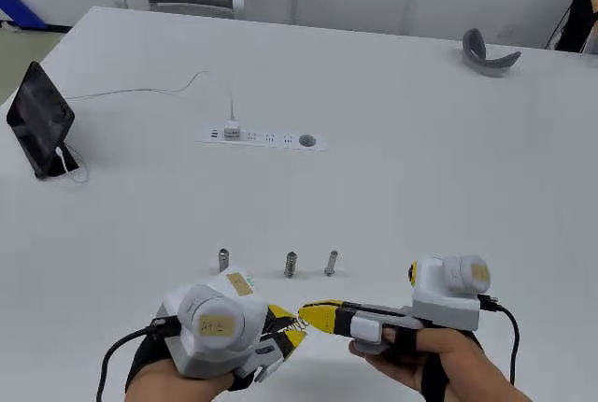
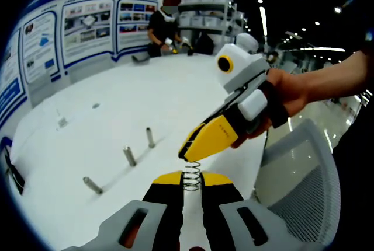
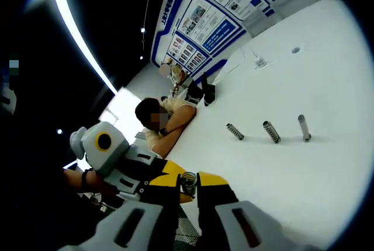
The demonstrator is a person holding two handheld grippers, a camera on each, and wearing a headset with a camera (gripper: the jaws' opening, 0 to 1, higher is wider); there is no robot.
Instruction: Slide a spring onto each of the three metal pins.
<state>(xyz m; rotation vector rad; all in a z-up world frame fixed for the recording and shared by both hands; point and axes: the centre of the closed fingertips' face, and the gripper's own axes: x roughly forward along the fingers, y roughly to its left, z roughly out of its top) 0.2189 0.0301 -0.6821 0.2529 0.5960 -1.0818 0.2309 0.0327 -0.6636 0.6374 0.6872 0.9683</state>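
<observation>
Left gripper (image 2: 192, 180) narrow, pinching the spring (image 2: 191, 172) at its tips, over the surface's (image 1: 420, 168) near edge. Right gripper (image 2: 188, 153) touches the spring's other end; I can't tell its grip. Pins (image 1: 291, 264) just beyond.

I'm seeing yellow-and-black jaws on the grey-white left gripper (image 1: 288, 325) and right gripper (image 1: 313, 316), a silvery spring (image 2: 191, 178), grey pins (image 1: 223, 259), a white desk (image 1: 420, 159), a black tablet (image 1: 39, 117) and a white power strip (image 1: 262, 137).

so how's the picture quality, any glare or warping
Head view: even, soft light, faint shadows by the pins. Left gripper view: fisheye curves the table; spring sharp. Right gripper view: rolled, strip light flares upper left.
</observation>
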